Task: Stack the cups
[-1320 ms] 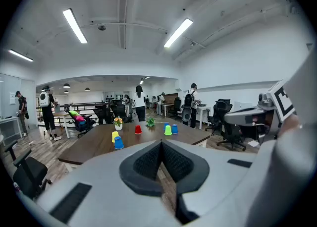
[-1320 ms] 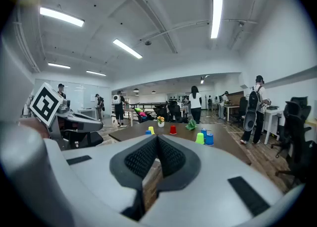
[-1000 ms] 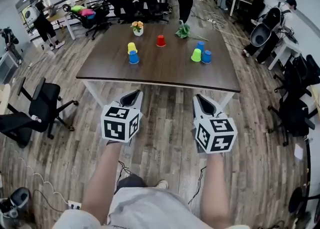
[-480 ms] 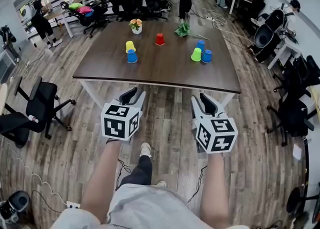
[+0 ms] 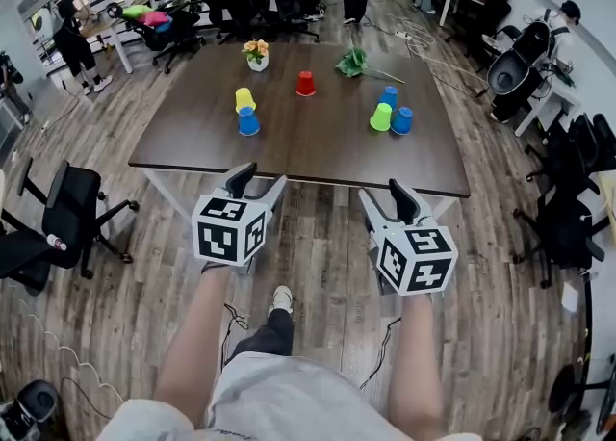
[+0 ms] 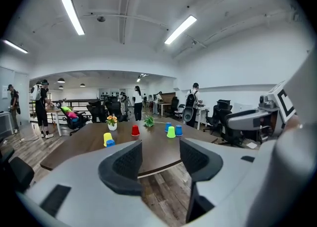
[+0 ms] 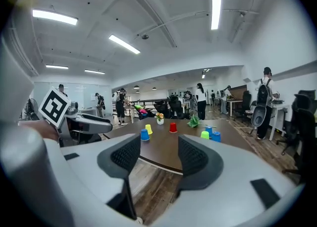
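I take the red cup [image 5: 305, 84] as my mark; it stands alone toward the far middle of the bench [image 5: 308, 145]. To its left and nearer to me is the yellow cup [image 5: 244, 99], with the left blue cup [image 5: 248, 122] just beside it on the near side. To the right of the red cup, at about the same reach, three cups sit in a tight cluster: the green cup [image 5: 381, 117], the far blue cup [image 5: 389, 96] behind it, and the near blue cup [image 5: 402, 120] just beside the green one on its right. None is stacked on another. Beyond the red cup, a small flower pot [image 5: 256, 54] stands to the left and a leafy sprig [image 5: 354, 63] lies to the right.

I have the left hand-held gripper [image 5: 258, 182] well short of the red cup, at the near edge of the bench and left of the cup's line. Its jaws have just been opening and now stand wide apart, with nothing between them but the view of the bench edge and floor [image 5: 318, 256]. The right hand-held gripper [image 5: 382, 194] is level with it, to the right of the red cup's line. Its jaws have also just been opening, and they too are spread wide and hold nothing. Neither touches a cup.
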{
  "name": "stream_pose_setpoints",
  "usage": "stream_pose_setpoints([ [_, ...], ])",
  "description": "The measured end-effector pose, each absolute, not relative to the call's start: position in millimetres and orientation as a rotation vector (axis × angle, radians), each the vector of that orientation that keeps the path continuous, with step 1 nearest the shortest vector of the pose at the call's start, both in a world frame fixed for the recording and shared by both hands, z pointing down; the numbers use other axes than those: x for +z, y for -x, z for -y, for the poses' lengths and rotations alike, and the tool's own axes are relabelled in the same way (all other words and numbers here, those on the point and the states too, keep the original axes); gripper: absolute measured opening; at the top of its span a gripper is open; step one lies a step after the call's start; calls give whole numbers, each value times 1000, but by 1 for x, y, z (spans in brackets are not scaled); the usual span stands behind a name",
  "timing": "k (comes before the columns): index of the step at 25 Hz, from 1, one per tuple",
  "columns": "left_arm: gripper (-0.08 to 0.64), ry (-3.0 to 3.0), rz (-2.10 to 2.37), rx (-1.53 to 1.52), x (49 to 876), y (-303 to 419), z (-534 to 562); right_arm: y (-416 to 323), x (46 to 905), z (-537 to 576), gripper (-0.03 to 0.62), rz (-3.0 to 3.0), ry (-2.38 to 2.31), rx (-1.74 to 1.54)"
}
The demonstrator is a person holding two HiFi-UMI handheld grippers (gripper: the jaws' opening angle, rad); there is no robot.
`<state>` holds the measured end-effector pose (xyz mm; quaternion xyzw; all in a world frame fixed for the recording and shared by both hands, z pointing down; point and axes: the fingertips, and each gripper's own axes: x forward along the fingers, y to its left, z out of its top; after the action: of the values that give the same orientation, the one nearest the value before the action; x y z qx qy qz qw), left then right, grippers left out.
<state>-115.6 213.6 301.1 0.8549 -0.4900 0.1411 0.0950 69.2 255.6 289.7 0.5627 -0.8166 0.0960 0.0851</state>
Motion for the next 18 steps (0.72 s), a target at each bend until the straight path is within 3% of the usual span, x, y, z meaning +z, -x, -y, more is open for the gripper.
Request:
stream_pose_setpoints([
  [18, 288, -2477, 1441, 433, 322, 156, -46, -49, 298, -91, 247, 2376, -1700, 308],
])
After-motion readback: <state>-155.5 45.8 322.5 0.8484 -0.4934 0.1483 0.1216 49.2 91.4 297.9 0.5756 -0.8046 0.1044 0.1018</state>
